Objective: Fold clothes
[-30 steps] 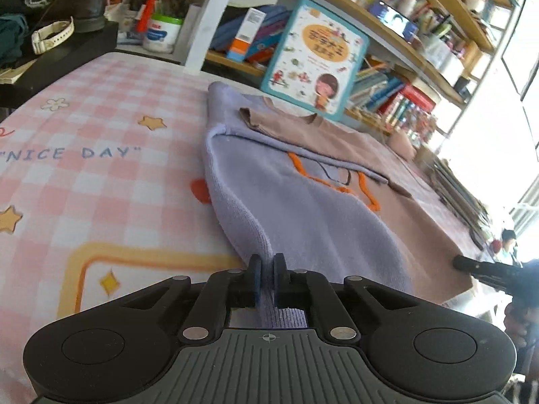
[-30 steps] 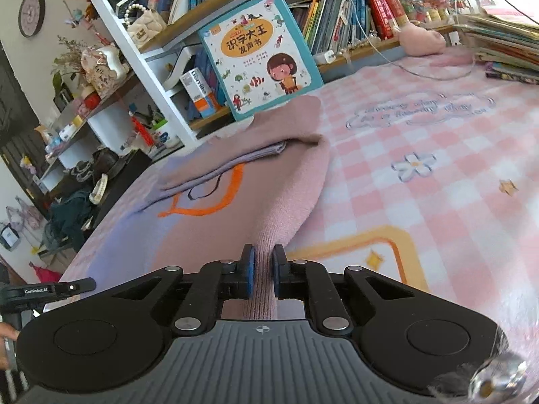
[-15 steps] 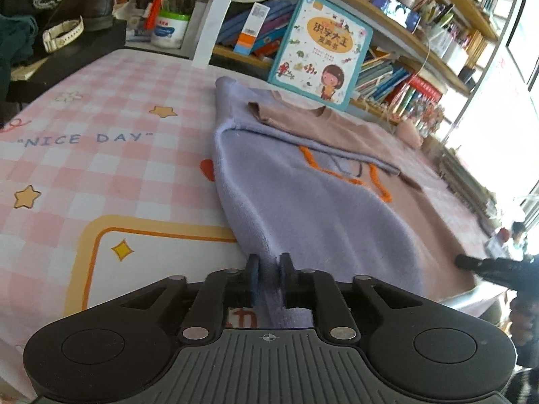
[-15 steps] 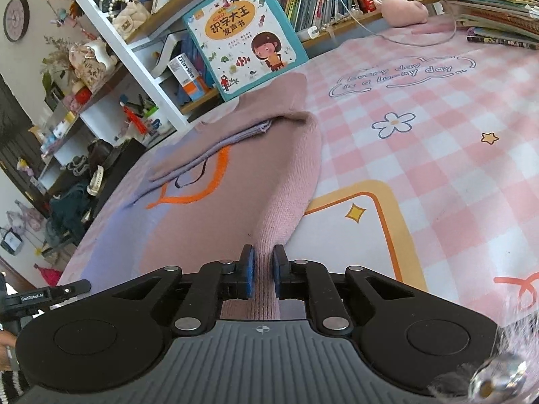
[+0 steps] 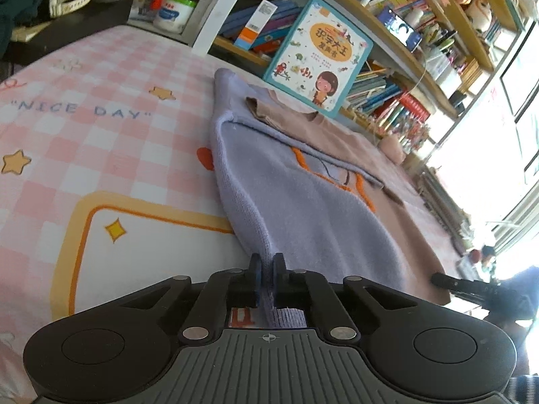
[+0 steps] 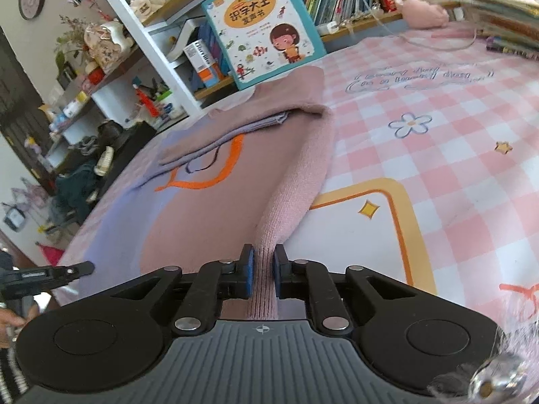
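A knit sweater, lilac on one half and dusty pink on the other with an orange outline, lies flat on the pink checked cloth. Its sleeves are folded across the chest. My left gripper has its jaws closing on the lilac corner of the hem, and the pads press on the fabric. My right gripper is shut on the pink corner of the same sweater. Each gripper shows at the edge of the other's view: the right gripper and the left gripper.
A children's picture book leans on the crowded bookshelf just behind the sweater's collar. A black side table with a watch stands far left. Stacked books lie at the far right. A hand shows low left.
Both grippers keep their hold on the hem. The left jaws eased slightly half a second ago and are pressed together again. The left view has rolled a little.
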{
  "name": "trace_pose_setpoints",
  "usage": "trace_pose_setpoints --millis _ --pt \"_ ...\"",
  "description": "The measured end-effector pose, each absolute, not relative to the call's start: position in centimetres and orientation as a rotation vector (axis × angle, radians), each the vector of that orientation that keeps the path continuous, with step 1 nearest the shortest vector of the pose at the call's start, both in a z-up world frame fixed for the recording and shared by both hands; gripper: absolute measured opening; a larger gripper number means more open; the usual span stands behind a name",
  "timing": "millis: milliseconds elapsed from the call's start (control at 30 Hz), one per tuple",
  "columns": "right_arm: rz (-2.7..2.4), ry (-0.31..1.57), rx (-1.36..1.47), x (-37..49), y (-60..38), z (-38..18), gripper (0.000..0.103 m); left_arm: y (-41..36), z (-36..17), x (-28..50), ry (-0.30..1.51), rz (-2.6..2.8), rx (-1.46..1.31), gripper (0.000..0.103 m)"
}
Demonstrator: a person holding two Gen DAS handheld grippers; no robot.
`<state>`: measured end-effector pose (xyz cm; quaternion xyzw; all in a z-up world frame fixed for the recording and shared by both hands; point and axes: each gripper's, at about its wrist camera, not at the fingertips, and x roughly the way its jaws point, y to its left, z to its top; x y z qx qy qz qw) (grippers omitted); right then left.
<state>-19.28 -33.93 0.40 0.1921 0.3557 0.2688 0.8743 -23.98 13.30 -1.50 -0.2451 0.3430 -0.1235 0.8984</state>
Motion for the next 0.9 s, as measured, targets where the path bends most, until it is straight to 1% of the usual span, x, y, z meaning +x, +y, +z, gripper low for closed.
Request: trace_pose_setpoints --millis 167,333,467,600,767,900 --pt "0.684 0.695 0.544 -20.5 -36.1 1.6 0.01 14.4 -0.7 -25.7 0.664 -0.354 -0.633 0.004" --pt "0.795 0.609 0.658 -20.6 -36.8 3.5 0.01 15.1 1.4 -25.6 0.553 -0.459 -0.729 0.004" --pt "0.845 0.512 0.771 -18.5 -37.0 5.4 0.01 16.1 3.7 -24.1 0.433 -0.486 -0.785 0.004" --pt "0.835 0.451 0.836 -14.8 -36.7 7.4 0.01 17.7 5.3 -20.8 0.352 -0.406 -0.836 0.004" --pt "0.72 0.443 0.817 -9.1 -34.8 9.3 0.01 18.1 6.0 -14.6 0.344 -0.314 -0.861 0.004" --pt "0.629 0.489 0.847 -4.4 -33.7 8.3 0.01 17.8 5.8 -11.2 0.367 -0.261 -0.85 0.004"
